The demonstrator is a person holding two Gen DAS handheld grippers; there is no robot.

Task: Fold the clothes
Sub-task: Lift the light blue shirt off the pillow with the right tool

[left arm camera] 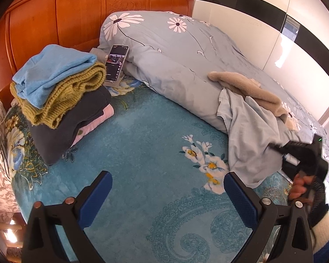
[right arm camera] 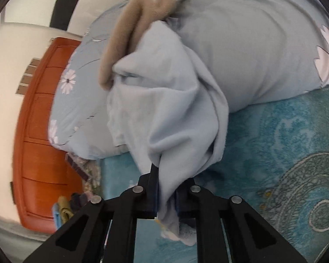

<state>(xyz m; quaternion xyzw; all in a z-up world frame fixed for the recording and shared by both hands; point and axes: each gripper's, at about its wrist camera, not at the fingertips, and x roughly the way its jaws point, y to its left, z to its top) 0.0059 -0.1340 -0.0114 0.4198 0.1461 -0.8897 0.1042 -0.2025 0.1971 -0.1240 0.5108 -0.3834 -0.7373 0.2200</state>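
Left wrist view. A stack of folded clothes (left arm camera: 61, 100) sits on the bed near the wooden headboard (left arm camera: 76, 13): sky-blue fleece on top, an olive ribbed knit below it, then a dark garment and a pink one. Judged: four items done. Still unfolded are a pale blue garment (left arm camera: 250, 135), crumpled against the rolled floral quilt (left arm camera: 175, 50), and a tan fleece piece (left arm camera: 247, 87) lying on top of that quilt. A phone (left arm camera: 117, 62) leans just beside the stack. Left tool (left arm camera: 167, 195) stands wide open over the teal floral bedspread (left arm camera: 142, 135), holding nothing. The right tool shows at the right edge, in a hand.

Right wrist view. Right tool (right arm camera: 166, 199) is nearly closed, blue pads clamped on a bunched fold of the pale blue garment (right arm camera: 168, 109). The cloth is thin, soft and matte, hanging in loose drapes. The tan fleece (right arm camera: 129, 32) looks thick and napped, touching the garment's upper edge. Judged: this garment has just been picked up; laying it flat and folding remain.
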